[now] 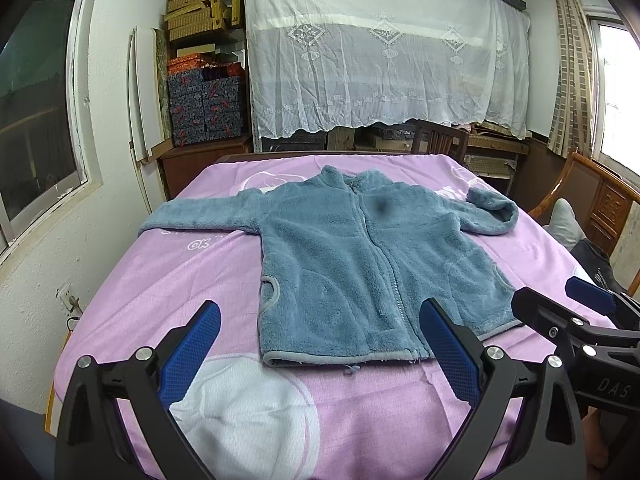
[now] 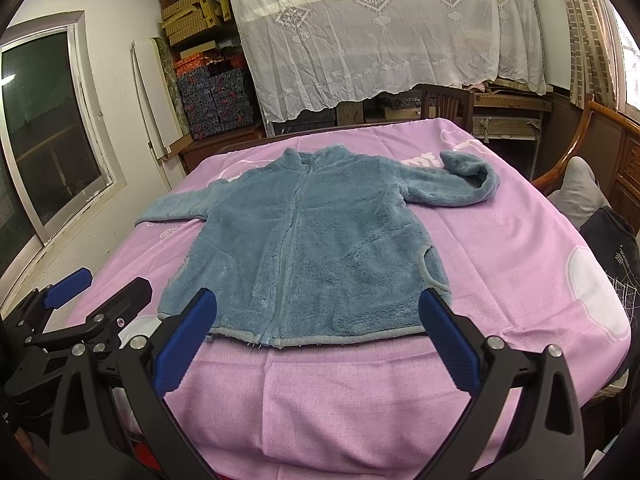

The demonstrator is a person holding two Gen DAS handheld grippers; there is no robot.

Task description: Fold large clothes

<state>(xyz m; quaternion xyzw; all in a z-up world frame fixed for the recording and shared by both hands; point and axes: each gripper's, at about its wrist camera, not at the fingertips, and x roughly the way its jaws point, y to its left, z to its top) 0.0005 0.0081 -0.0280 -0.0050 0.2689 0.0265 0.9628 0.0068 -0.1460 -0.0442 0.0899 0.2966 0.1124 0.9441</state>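
The left gripper [image 1: 320,350], black-framed with blue textured pads, is spread wide and holds nothing; it hovers above the near edge of the bed, just short of the jacket hem. The right gripper [image 2: 318,344], of the same build, is likewise spread wide and empty, positioned beside the left one. This paired, open stance likely places both tools ready to take the hem or the sleeves.

The blue-grey fleece zip-front jacket [image 1: 360,256] lies flat, front up and zipped, on the pink-purple printed bedsheet [image 1: 160,280]. Its collar points away from the grippers. One sleeve extends straight toward the window side; the other sleeve [image 2: 468,178] curls back at the cuff. No fold has been made yet; the flat layout suits folding the sleeves inward first.

Containers: the patterned dark-blue storage boxes [image 1: 206,106] and the woven yellow boxes [image 1: 196,14] stand stacked on the shelving behind the bed. All appear closed; contents cannot be determined.
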